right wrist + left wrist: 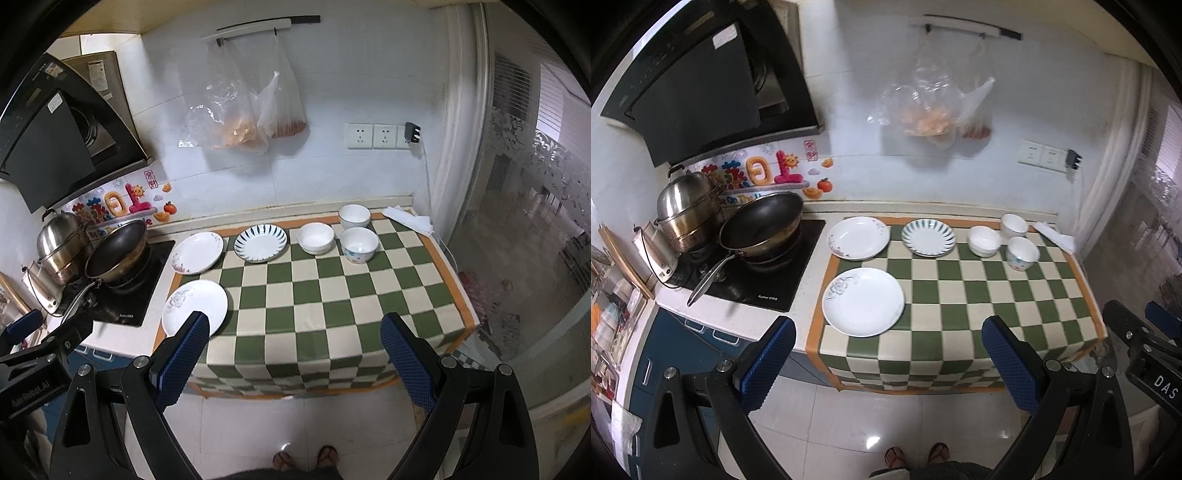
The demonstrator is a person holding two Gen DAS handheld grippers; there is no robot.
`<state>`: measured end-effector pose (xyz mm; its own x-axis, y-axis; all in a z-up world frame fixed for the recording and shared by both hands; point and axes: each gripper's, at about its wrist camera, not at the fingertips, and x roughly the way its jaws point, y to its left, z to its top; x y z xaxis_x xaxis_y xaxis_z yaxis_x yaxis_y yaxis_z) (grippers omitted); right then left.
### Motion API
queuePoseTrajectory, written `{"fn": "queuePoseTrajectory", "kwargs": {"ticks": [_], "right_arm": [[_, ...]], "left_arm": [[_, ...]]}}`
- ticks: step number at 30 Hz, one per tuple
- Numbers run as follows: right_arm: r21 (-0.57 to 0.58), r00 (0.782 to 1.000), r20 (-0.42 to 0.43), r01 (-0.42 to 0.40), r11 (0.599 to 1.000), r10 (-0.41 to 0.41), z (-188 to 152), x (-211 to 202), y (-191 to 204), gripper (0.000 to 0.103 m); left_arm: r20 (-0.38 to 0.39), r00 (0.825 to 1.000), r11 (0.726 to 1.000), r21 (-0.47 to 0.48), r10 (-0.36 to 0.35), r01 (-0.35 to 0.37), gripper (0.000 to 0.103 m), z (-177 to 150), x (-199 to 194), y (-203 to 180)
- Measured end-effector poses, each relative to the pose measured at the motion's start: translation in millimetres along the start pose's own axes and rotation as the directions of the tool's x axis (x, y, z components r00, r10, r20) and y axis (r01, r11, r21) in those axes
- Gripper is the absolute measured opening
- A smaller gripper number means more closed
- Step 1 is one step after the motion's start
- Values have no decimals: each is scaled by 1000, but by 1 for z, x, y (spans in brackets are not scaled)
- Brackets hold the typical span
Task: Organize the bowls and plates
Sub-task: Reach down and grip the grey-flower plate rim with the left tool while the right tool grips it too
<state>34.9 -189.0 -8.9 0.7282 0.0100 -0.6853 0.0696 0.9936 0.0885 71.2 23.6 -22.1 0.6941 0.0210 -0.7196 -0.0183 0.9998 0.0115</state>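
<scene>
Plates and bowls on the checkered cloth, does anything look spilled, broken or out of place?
Nothing stands out. Three plates and three bowls sit upright and apart on the checkered cloth, with no visible chips or spills. Both grippers hang open, short of the counter.

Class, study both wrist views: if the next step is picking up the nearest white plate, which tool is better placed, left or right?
Probably left. The left tool hangs open just before the grey-flower plate, on the mat's stove side. The right tool, also open, faces the mat's middle, nearer the bowls.
</scene>
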Motion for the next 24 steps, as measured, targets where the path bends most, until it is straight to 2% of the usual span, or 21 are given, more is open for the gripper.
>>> {"fn": "queuePoseTrajectory", "kwargs": {"ticks": [2, 4, 8, 11, 17, 18, 21, 24], "right_arm": [[-6, 999, -42, -33, 999, 33, -3, 28, 10, 96], [6, 990, -94, -105, 994, 105, -6, 61, 22, 96], [12, 967, -184, -175, 984, 174, -10, 131, 46, 96], [-3, 948, -252, -202, 979, 195, -16, 188, 67, 96], [13, 875, -417, -265, 964, 246, -21, 323, 104, 96], [12, 865, -437, -269, 963, 247, -22, 341, 109, 96], [25, 816, -511, -298, 954, 269, -23, 411, 123, 96], [22, 771, -578, -312, 950, 267, -24, 468, 133, 96]], "left_arm": [[-3, 999, 999, -7, 35, -35, 103, -2, 22, 12], [-5, 997, 997, -10, 75, -75, 103, -6, 44, 27], [-74, 987, 989, -18, 145, -147, 103, -13, 96, 59], [-155, 975, 984, -51, 163, -172, 103, -16, 144, 87], [-305, 943, 982, -87, 135, -168, 103, -19, 238, 127], [-344, 932, 984, -86, 118, -157, 103, -20, 260, 132], [-434, 895, 983, -91, 106, -160, 101, -23, 314, 145], [-497, 865, 983, -113, 69, -143, 98, -24, 360, 150]]}}
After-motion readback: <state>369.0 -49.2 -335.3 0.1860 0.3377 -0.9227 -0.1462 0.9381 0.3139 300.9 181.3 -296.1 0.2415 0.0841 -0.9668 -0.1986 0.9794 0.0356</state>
